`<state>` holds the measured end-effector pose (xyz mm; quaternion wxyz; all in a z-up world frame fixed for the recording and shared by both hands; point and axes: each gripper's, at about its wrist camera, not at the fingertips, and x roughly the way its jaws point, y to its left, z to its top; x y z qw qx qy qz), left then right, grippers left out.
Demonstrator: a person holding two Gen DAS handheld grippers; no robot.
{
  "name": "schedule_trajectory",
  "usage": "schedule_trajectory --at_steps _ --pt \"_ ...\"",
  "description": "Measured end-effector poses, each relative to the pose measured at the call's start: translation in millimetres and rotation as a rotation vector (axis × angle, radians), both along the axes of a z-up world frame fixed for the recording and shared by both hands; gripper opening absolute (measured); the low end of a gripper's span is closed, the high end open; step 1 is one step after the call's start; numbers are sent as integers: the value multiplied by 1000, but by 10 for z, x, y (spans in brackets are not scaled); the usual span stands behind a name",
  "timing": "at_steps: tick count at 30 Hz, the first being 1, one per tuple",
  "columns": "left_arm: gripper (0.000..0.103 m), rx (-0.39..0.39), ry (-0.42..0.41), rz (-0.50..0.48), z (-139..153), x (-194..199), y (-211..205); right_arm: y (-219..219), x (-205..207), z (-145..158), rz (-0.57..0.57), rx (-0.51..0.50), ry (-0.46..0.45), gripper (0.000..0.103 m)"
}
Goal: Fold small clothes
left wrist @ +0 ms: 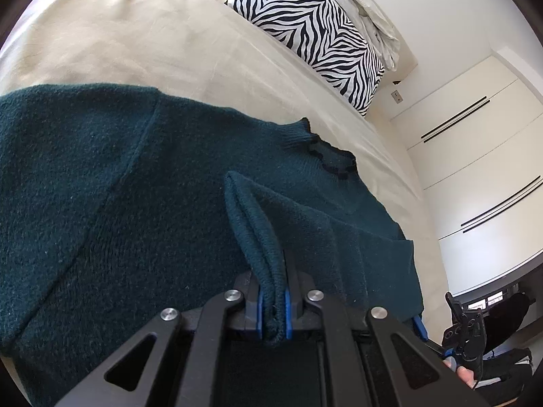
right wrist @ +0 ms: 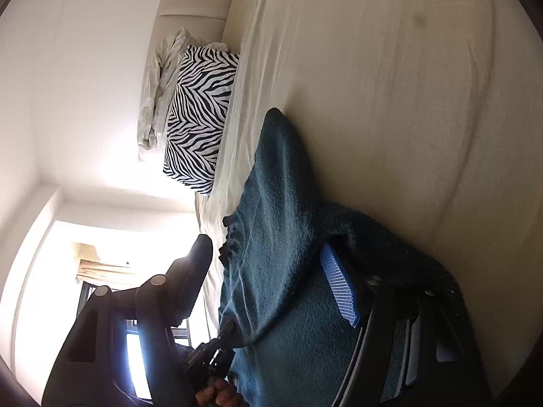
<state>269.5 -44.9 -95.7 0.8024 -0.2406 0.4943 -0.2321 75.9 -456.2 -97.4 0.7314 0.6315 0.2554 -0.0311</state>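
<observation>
A dark teal knitted sweater lies on the cream bed sheet, its frilled collar at the right. My left gripper is shut on a folded ribbed edge of the sweater and holds it lifted above the body of the garment. In the right wrist view the sweater drapes between the wide-apart fingers of my right gripper. Its blue pad lies against the cloth. The other finger stands clear of it. The right gripper also shows in the left wrist view.
A zebra-print pillow and a crumpled pale cover lie at the head of the bed. White wardrobe doors stand beside the bed. A bright window shows in the right wrist view.
</observation>
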Motion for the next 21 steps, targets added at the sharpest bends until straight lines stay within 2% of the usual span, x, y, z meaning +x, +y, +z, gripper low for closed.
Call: schedule_trajectory --at_steps 3,5,8,10,16,21 --pt "12 -16 -2 3 -62 -25 37 80 -57 122 45 -24 48 65" --pt "12 -29 -8 9 -85 -37 58 101 -61 284 77 -65 40 66" --pt "12 -6 -41 2 -87 -71 33 60 34 529 114 -121 9 66" --pt "13 11 -70 -2 -110 -96 13 -20 202 589 132 -129 -1 66" --pt "14 -36 -103 5 -204 -110 52 -370 916 346 174 -40 29 66" --pt "14 -45 -117 4 -230 -121 67 -593 1415 116 183 -13 61 66"
